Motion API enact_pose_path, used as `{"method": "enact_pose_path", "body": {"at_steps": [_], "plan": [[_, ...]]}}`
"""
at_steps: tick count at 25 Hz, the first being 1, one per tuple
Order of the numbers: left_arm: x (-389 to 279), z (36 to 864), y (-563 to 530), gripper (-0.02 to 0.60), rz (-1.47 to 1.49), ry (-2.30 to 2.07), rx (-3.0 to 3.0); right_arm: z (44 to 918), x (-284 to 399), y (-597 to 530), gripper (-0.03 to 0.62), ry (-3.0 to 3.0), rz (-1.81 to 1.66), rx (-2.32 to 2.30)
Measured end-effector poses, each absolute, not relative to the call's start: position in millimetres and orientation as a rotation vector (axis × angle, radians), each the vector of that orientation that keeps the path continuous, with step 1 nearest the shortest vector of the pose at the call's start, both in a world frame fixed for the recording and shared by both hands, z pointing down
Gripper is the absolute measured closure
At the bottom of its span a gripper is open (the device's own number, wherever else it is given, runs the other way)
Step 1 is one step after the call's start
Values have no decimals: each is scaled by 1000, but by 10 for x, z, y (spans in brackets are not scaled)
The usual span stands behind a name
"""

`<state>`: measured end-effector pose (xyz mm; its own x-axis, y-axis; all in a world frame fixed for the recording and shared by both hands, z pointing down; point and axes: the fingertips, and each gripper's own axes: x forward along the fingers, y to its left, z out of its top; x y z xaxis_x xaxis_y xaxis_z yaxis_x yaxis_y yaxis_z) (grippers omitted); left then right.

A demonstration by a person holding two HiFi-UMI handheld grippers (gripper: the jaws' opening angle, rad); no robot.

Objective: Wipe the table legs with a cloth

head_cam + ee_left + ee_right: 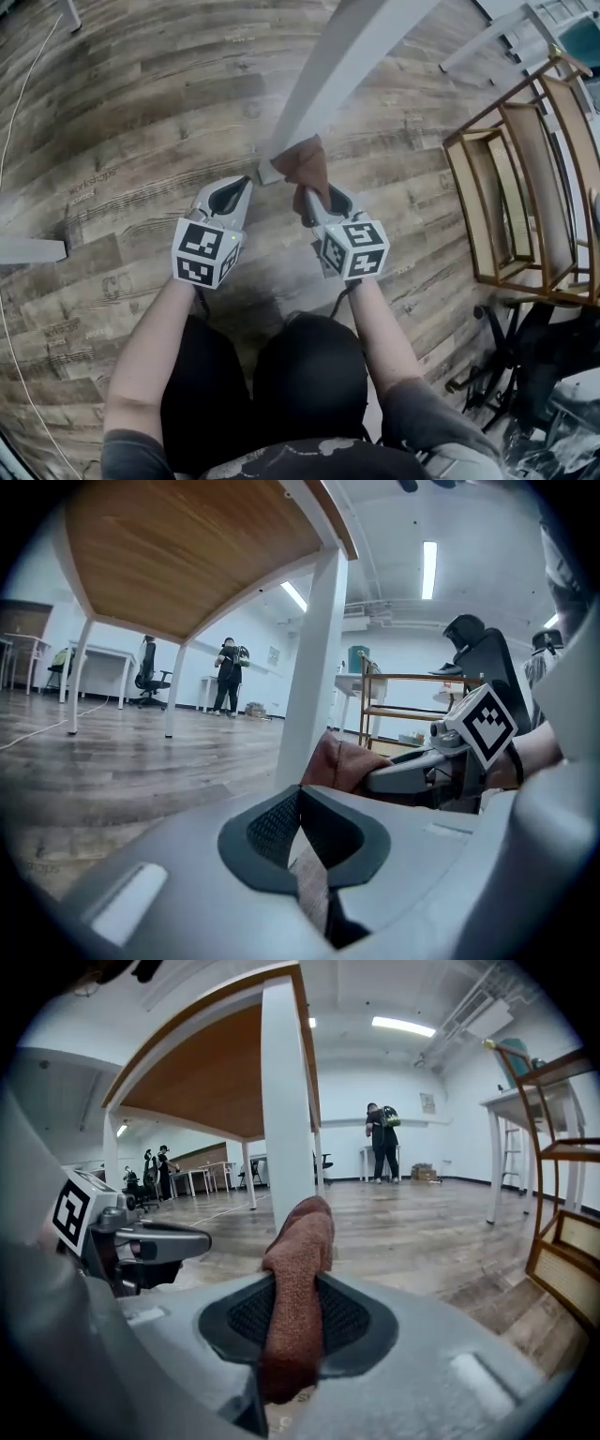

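Two grippers sit low over the wood-plank floor (141,112), both pointed at the foot of a white table leg (347,56). The right gripper (311,195) is clamped on a brown terry cloth (305,167). Its own view shows the cloth pinched between the black pads with a folded hump sticking out past the tips. From the head view that hump sits right up against the bottom end of the leg, on its right side, and it looks like it's touching. The left gripper (246,183) is just beside it on the left. Its jaws meet at the tips with nothing between them, only a sliver of floor showing through the slot behind. The two grippers are close together but not touching. The person's knees in black trousers (309,375) are at the bottom of the head view, and a wooden shelf rack (511,187) stands off to the right, well apart from the leg.
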<state>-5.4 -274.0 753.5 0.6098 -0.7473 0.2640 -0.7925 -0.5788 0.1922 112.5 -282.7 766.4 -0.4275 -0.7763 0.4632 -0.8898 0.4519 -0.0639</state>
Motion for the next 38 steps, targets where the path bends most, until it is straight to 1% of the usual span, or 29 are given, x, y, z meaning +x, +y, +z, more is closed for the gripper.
{"method": "enact_pose_path", "body": {"at_steps": [7, 15, 21, 24, 26, 32, 38], "plan": [[66, 7794, -2652, 561, 333, -1177, 2567, 8283, 1116, -2800, 507, -2248, 573, 1362], [55, 7926, -2658, 561, 399, -1141, 2608, 8858, 1140, -2822, 506, -2140, 617, 1270], [36, 7947, -2695, 561, 438, -1160, 2646, 8961, 1252, -2768, 505, -2110, 672, 1301], [-26, 7814, -2762, 561, 393, -1197, 2640, 8680, 1329, -2773, 506, -2154, 619, 1362], [-7, 7627, -2793, 561, 366, -1206, 2676, 8333, 1428, -2837, 506, -2195, 517, 1408], [142, 6633, -2981, 561, 238, -1287, 2924, 6753, 1613, -3325, 506, -2367, 90, 1518], [97, 5755, -3136, 562, 17, -1401, 2918, 5290, 1537, -3553, 507, -2539, -239, 1507]]}}
